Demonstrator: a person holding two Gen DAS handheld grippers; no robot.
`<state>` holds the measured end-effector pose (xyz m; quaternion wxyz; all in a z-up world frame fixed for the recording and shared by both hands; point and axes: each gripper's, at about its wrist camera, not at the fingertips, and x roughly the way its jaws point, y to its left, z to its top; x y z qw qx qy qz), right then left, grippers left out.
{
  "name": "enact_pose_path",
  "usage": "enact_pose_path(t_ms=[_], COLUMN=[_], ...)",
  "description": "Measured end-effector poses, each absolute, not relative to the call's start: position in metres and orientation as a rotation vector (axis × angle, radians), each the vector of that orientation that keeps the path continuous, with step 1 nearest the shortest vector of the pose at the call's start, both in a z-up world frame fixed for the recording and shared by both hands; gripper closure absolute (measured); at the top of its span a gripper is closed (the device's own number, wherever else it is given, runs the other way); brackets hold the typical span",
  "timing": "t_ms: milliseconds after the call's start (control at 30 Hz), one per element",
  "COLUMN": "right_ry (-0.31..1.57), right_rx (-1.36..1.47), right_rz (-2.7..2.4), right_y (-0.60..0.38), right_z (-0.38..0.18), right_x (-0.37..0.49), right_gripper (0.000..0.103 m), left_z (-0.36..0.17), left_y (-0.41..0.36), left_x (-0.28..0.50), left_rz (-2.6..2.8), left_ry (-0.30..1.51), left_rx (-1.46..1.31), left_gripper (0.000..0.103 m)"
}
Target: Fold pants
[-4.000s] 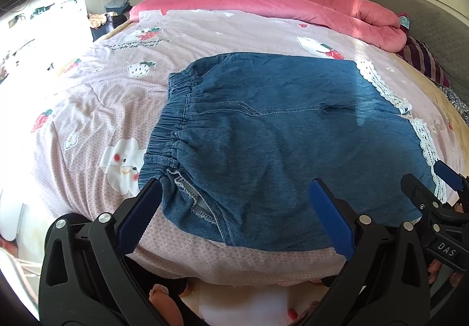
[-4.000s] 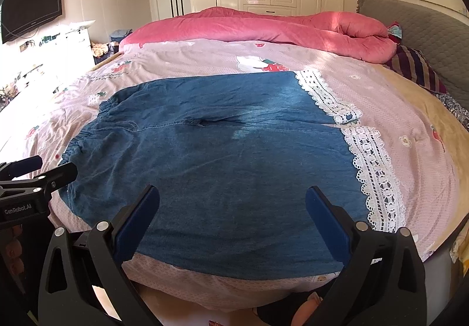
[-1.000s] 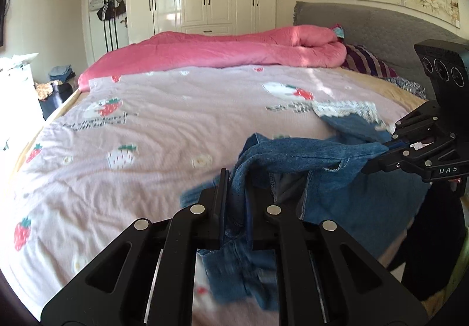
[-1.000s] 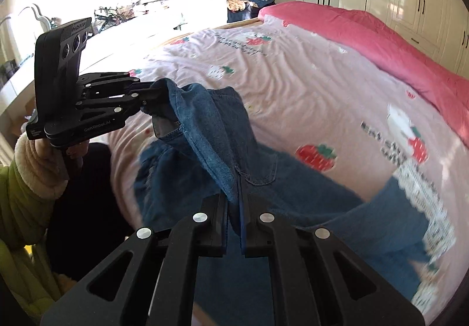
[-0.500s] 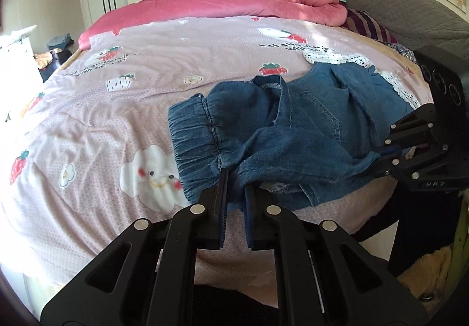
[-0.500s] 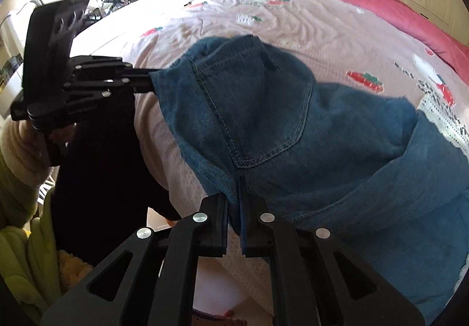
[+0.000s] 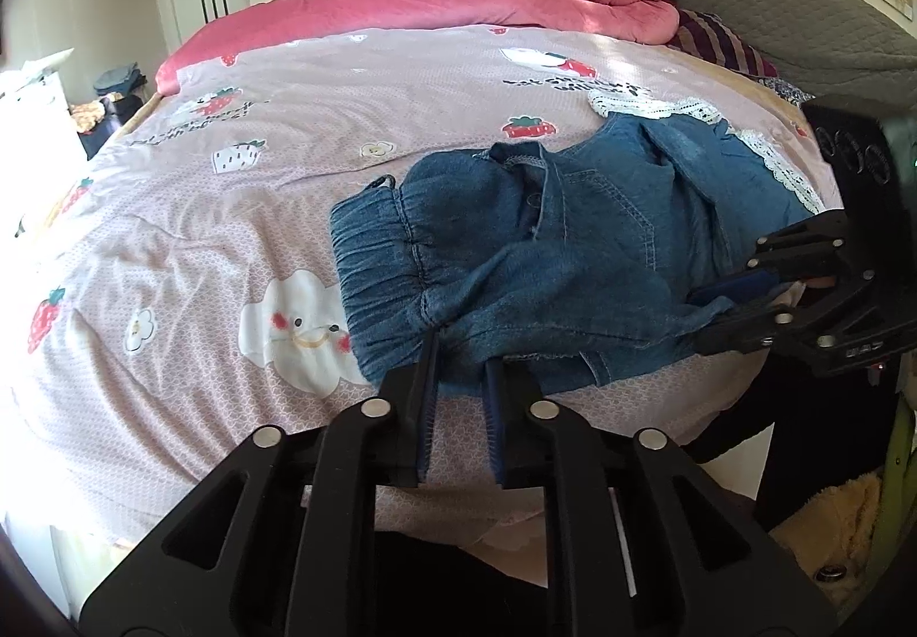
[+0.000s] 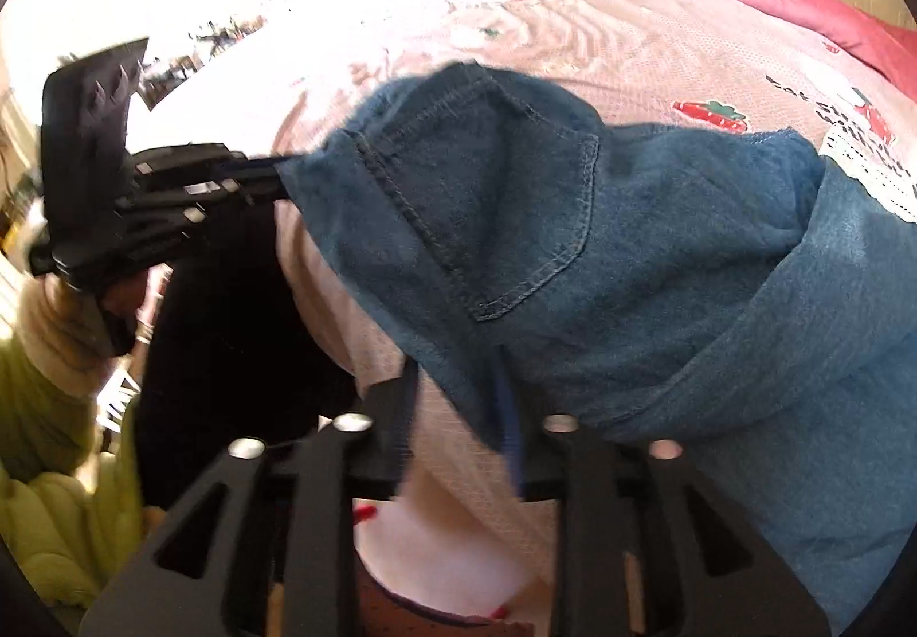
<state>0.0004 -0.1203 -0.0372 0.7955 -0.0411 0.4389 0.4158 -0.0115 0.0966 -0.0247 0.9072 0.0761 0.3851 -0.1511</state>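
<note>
Left wrist: pants (image 7: pixel 573 258) edge btwn both opening tools, left tool (image 7: pixel 461 367), right tool (image 7: pixel 708 307).

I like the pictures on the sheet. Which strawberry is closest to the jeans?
The red strawberry just beyond the jeans, near their lace trim. Other strawberries sit far off toward the bed's left side.

Both claws angled downward, jaws parting

The left claw (image 7: pixel 461 350) points down and forward, its jaws opening with a narrow gap between the blue pads. The right claw (image 8: pixel 458 379) tilts down likewise, jaws opening wider. A hand (image 8: pixel 123 304) with a pale fleece cuff and yellow-green sleeve grips the left claw's handle.
</note>
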Motion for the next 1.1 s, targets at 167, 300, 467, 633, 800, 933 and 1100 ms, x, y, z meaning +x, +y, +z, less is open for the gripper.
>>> enact_pose_path(t_ms=[167, 300, 467, 633, 800, 933, 1100], right_ry=[0.860, 0.844, 0.984, 1.020, 1.022, 1.019, 1.011], right_rx=[0.011, 0.018, -0.068, -0.071, -0.059, -0.049, -0.025], right_rz=[0.887, 0.833, 0.765, 0.747, 0.751, 0.756, 0.778], right_y=[-0.144, -0.146, -0.135, -0.139, -0.146, -0.149, -0.151], right_z=[-0.006, -0.001, -0.045, -0.063, -0.058, -0.060, -0.055], right_x=[-0.002, 0.008, 0.018, 0.019, 0.015, 0.016, 0.016], right_gripper=[0.062, 0.062, 0.062, 0.062, 0.062, 0.062, 0.062], left_z=[-0.025, -0.019, 0.010, 0.029, -0.009, -0.055, -0.064], left_y=[0.100, 0.104, 0.105, 0.075, 0.042, 0.044, 0.047], left_x=[-0.016, -0.022, -0.031, -0.021, 0.004, 0.024, 0.025], left_rz=[-0.299, -0.289, -0.268, -0.341, -0.375, -0.309, -0.324], left_ry=[0.803, 0.796, 0.728, 0.686, 0.811, 0.937, 0.903], left_rx=[0.161, 0.150, 0.130, 0.127, 0.141, 0.135, 0.113], left_gripper=[0.081, 0.080, 0.072, 0.068, 0.068, 0.067, 0.067])
